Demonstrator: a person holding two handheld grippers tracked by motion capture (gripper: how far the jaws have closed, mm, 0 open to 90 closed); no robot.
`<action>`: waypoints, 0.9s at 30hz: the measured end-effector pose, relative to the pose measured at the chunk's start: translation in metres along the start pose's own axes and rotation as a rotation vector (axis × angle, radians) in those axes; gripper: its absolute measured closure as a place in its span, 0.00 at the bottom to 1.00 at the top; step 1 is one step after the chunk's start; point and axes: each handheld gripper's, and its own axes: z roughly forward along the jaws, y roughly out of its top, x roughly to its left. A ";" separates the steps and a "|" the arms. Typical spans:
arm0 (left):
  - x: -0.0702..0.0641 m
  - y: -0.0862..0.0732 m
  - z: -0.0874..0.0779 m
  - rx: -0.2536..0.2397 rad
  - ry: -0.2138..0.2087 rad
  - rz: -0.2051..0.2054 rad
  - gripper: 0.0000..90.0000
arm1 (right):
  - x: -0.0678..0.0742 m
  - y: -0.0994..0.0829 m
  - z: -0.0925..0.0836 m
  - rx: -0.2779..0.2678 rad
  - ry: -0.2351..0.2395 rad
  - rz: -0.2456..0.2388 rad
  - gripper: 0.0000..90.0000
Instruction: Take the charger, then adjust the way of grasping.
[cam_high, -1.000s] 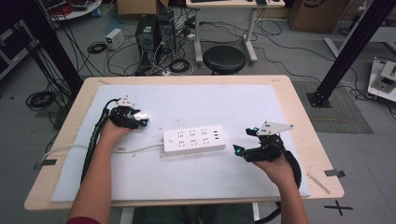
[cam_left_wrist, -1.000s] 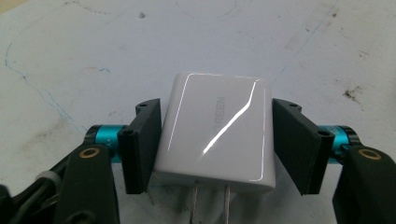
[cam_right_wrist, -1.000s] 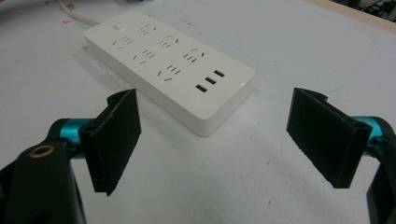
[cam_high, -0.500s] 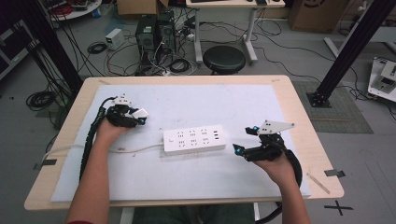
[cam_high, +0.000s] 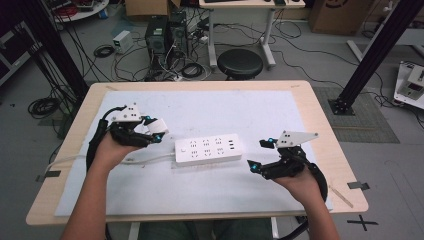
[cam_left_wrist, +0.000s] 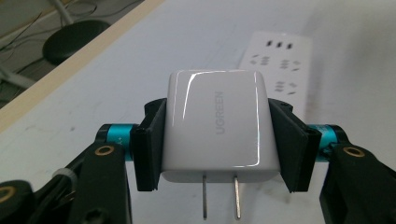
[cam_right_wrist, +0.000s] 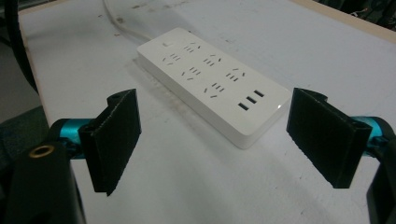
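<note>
A white power strip (cam_high: 207, 149) lies flat in the middle of the white mat, sockets up. In the left gripper view the power strip (cam_left_wrist: 280, 65) lies ahead to the right. My left gripper (cam_high: 155, 131) hovers just left of the strip, shut on a white charger (cam_high: 159, 125). The charger (cam_left_wrist: 215, 126) sits square between the left gripper's (cam_left_wrist: 215, 140) pads, with its two flat prongs pointing down. My right gripper (cam_high: 260, 154) stands open to the right of the strip, nothing between its fingers. The right gripper (cam_right_wrist: 219, 140) faces the power strip's (cam_right_wrist: 212, 79) USB end.
The strip's white cable (cam_high: 145, 161) runs left across the mat (cam_high: 250, 110) and off the wooden table (cam_high: 320, 115). Beyond the far edge stand a black stool (cam_high: 240, 62) and computer cases with cables on the floor.
My left gripper has risen off the mat with the charger in it and shifted a little right, toward the strip. The right gripper has barely moved.
</note>
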 end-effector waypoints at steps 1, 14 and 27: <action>-0.006 0.001 -0.001 -0.010 -0.014 0.009 0.47 | 0.001 0.000 0.000 -0.002 0.007 -0.002 0.20; -0.057 0.003 0.017 -0.040 -0.112 0.159 0.47 | 0.010 0.007 0.008 0.009 0.059 0.005 0.20; -0.099 0.003 0.049 -0.099 -0.102 0.302 0.47 | 0.023 0.012 0.052 -0.004 0.238 0.130 0.20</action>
